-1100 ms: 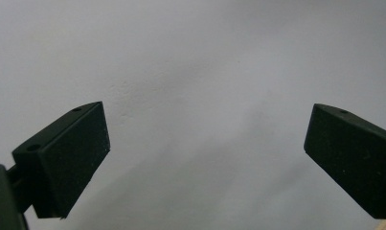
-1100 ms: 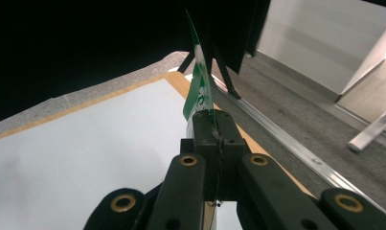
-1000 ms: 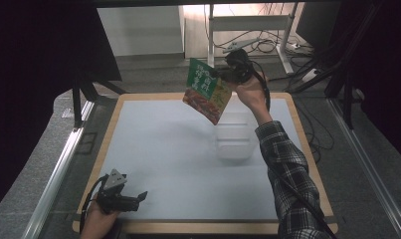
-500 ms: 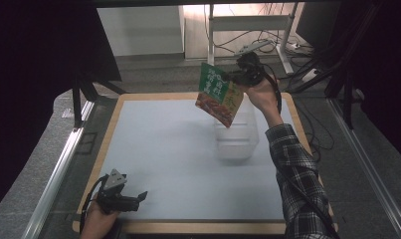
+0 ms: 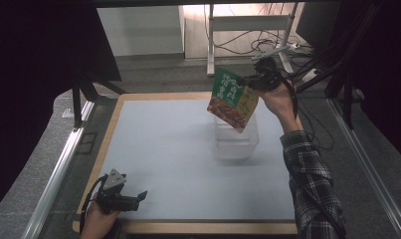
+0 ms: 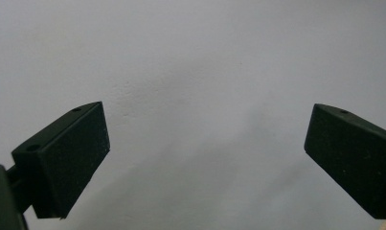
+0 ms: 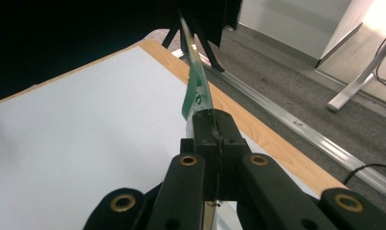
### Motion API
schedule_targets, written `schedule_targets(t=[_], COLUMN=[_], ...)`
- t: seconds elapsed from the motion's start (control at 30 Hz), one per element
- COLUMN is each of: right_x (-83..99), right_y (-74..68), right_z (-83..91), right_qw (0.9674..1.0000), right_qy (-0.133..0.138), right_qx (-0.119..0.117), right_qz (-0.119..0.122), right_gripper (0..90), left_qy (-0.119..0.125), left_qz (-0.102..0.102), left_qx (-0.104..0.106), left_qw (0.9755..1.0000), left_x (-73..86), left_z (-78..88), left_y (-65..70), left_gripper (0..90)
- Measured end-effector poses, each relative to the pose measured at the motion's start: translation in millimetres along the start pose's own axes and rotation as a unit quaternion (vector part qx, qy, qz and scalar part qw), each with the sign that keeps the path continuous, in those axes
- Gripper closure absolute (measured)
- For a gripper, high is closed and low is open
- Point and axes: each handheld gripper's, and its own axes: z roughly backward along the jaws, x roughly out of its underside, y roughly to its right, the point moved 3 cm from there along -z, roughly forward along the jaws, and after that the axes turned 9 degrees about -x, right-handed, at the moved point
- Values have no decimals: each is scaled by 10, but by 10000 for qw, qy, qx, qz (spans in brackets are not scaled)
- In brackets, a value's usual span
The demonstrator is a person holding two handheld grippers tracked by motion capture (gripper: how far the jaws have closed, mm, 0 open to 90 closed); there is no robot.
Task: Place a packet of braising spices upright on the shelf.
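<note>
My right gripper (image 5: 248, 81) is shut on the top edge of a green and red food pouch (image 5: 232, 98), which hangs tilted in the air above a clear plastic container (image 5: 237, 137) on the table. In the right gripper view the pouch (image 7: 196, 86) shows edge-on, pinched between the closed jaws of the right gripper (image 7: 214, 125). My left gripper (image 5: 138, 197) rests near the table's front left corner, pointing right. In the left gripper view its jaws stand wide apart over bare white surface, with nothing in the left gripper (image 6: 205, 153).
The white table top (image 5: 163, 149) has a wooden rim (image 5: 108, 139). A metal rail (image 5: 53, 179) runs along the left side. Behind the table are a desk frame and cables (image 5: 267, 45) on the floor.
The right hand has carried the pouch rightward and slightly down, from the table's back edge to above the clear container. The left gripper has stayed put.
</note>
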Motion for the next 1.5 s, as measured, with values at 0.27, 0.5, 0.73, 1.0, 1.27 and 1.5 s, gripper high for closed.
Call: schedule_targets(t=[0.27, 0.5, 0.73, 1.0, 1.27, 1.5], right_x=[94, 139, 168, 164, 181, 169], right_y=[44, 87, 83, 62, 11, 6], right_z=[138, 210, 182, 105, -75, -168], right_qw=[10000, 9996, 9993, 9987, 9974, 9971], right_qy=[-70, -193, -337, -487, -716, -736], right_qx=[68, 188, 152, 121, 109, 164], right_qz=[-21, -33, -57, -72, -31, -74], right_gripper=[895, 895, 894, 893, 893, 893], left_qy=[10, 7, 9, 2, -3, 1], left_qz=[32, 19, 20, -6, -13, 5], left_qx=[3, 0, 2, -8, -10, -4], left_qw=[10000, 10000, 10000, 10000, 10000, 10000], left_x=[1, 0, 0, -1, -1, 0], left_z=[4, 2, 0, -1, -1, -2], left_y=[-8, -2, 2, 6, 7, 3], left_gripper=[12, 13, 13, 14, 15, 15])
